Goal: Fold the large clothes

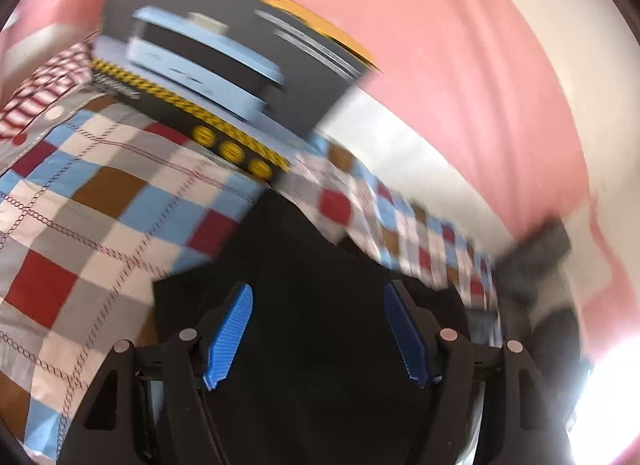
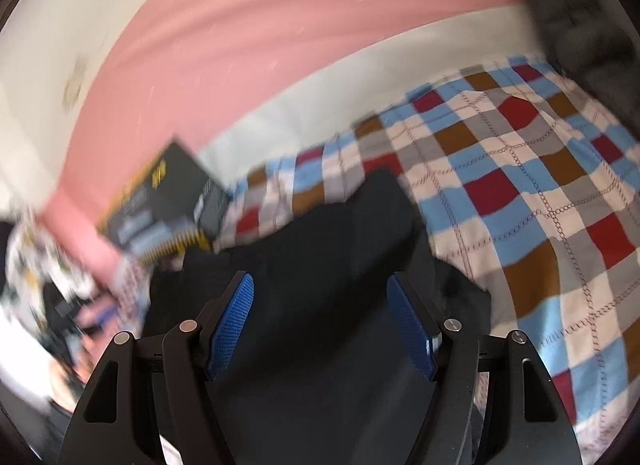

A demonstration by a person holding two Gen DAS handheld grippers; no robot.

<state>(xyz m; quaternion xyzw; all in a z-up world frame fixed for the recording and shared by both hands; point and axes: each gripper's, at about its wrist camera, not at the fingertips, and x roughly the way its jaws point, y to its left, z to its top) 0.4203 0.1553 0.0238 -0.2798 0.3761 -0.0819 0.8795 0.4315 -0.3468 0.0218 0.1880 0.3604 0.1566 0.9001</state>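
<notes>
A black garment (image 1: pixel 316 265) lies on a checked bedspread (image 1: pixel 92 201), bunched into a dark heap. Seen from the left wrist, my left gripper (image 1: pixel 318 299) hovers over it with its blue pads (image 1: pixel 230 331) spread apart and nothing pinched between them. In the right wrist view the same black garment (image 2: pixel 320 233) fills the lower middle, on the checked bedspread (image 2: pixel 540 193). My right gripper (image 2: pixel 320 293) stands open above the cloth, its blue pads (image 2: pixel 410 325) wide apart and free of fabric. Both views are blurred.
A dark cardboard box (image 1: pixel 224 65) with yellow trim stands on the bed behind the garment, also the box (image 2: pixel 168 201) at the left. A red-striped cloth (image 1: pixel 44 81) lies far left. Pink curtain (image 1: pixel 460 45) and white wall back the bed. A dark grey object (image 2: pixel 580 13) sits top right.
</notes>
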